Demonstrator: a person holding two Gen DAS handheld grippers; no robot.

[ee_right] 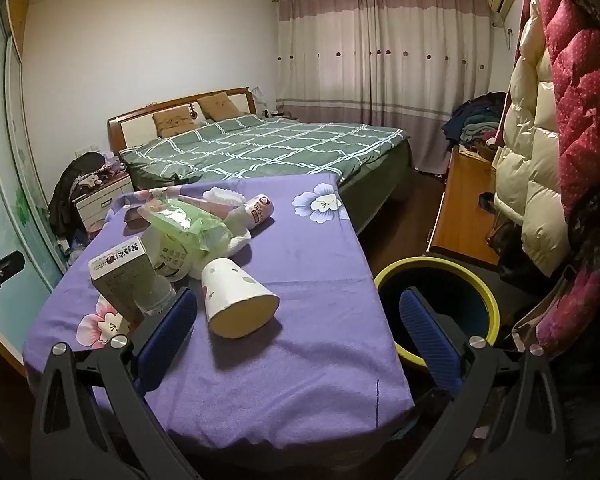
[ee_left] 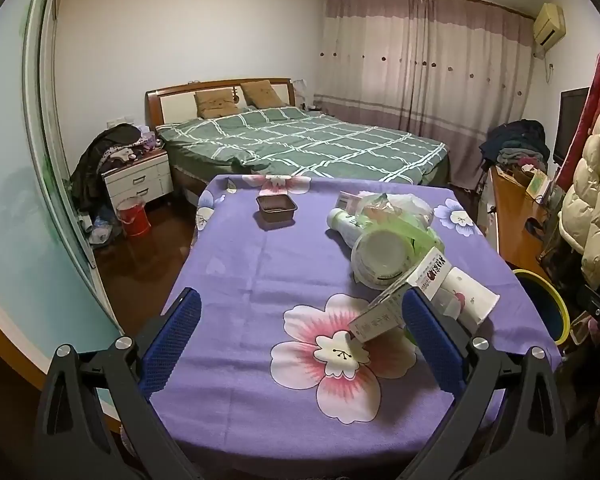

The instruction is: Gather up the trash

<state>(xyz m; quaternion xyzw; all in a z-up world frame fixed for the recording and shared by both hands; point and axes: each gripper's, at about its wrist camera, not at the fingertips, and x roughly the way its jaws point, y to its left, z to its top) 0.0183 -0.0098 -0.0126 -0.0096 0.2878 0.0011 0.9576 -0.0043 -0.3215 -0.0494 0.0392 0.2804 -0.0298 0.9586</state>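
Trash lies on a purple flowered tablecloth: a small carton box, a paper cup on its side, a white tub, a green plastic bag, a white bottle and a brown tray. My left gripper is open and empty above the near table; its right finger stands beside the box. In the right wrist view the cup, the box and a yellow-rimmed bin show. My right gripper is open and empty above the table's near right edge.
A bed with a green checked cover stands behind the table. A nightstand and a red bucket are at the left. A wooden cabinet and hanging padded coats are at the right, close to the bin.
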